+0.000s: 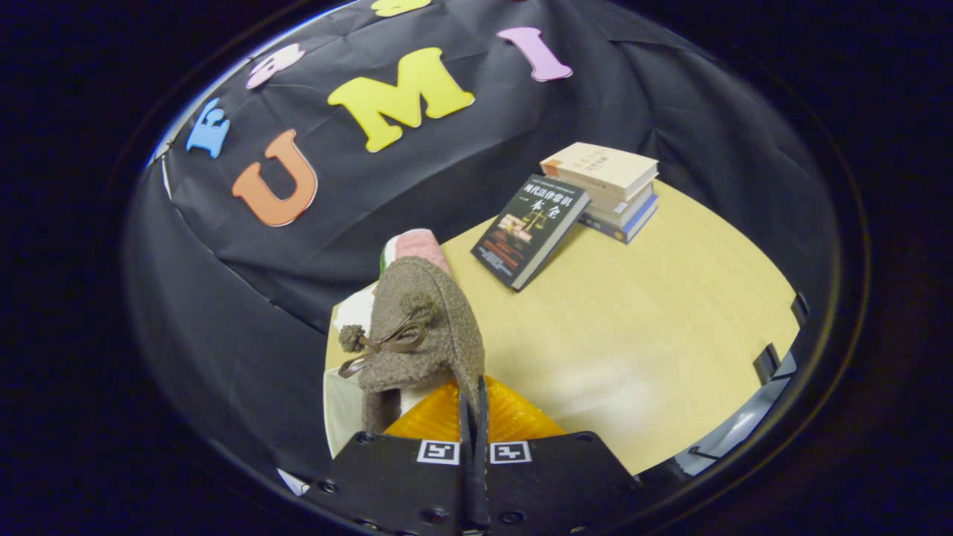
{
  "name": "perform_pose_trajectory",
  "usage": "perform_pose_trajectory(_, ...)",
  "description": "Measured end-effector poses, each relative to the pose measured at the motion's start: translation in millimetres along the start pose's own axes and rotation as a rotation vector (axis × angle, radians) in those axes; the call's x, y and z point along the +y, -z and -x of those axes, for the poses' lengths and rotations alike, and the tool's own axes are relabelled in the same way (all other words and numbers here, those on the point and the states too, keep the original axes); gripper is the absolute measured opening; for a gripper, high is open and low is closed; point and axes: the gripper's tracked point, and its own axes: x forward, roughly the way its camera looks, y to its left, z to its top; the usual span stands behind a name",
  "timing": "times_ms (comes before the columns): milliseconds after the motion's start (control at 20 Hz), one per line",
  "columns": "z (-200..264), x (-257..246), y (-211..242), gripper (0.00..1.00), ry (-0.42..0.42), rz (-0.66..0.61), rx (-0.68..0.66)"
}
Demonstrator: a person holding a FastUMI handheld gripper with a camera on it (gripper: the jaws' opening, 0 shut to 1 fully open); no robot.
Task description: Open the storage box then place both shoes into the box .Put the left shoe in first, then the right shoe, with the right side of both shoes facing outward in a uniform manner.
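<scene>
My gripper [473, 406] is shut on the rim of a brown fuzzy shoe [424, 327], which hangs from the fingertips above the table [633, 342]. The shoe has a pom-pom and a brown bow on its side. Its orange-yellow sole or lining [514, 420] shows just under the fingers. Behind the shoe, something pale with pink and green [413, 246] peeks out; what it is cannot be told. A white surface [346, 413], perhaps the storage box, lies below the shoe and is mostly hidden.
A dark book [530, 229] leans against a stack of books [610, 190] at the far side of the light wooden table. Black clips [767, 362] sit along the table's near right edge. The black cloth wall rises close behind the shoe.
</scene>
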Motion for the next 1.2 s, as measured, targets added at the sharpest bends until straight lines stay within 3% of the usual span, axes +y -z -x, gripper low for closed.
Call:
perform_pose_trajectory(200,-16,53,39,0.0,0.007,0.056,0.027)
perform_pose_trajectory(450,-49,74,68,0.0,0.047,0.152,0.034)
perform_pose_trajectory(900,-90,60,97,0.0,0.171,0.237,0.039)
perform_pose_trajectory(1200,-102,58,108,0.05,0.178,0.257,0.052)
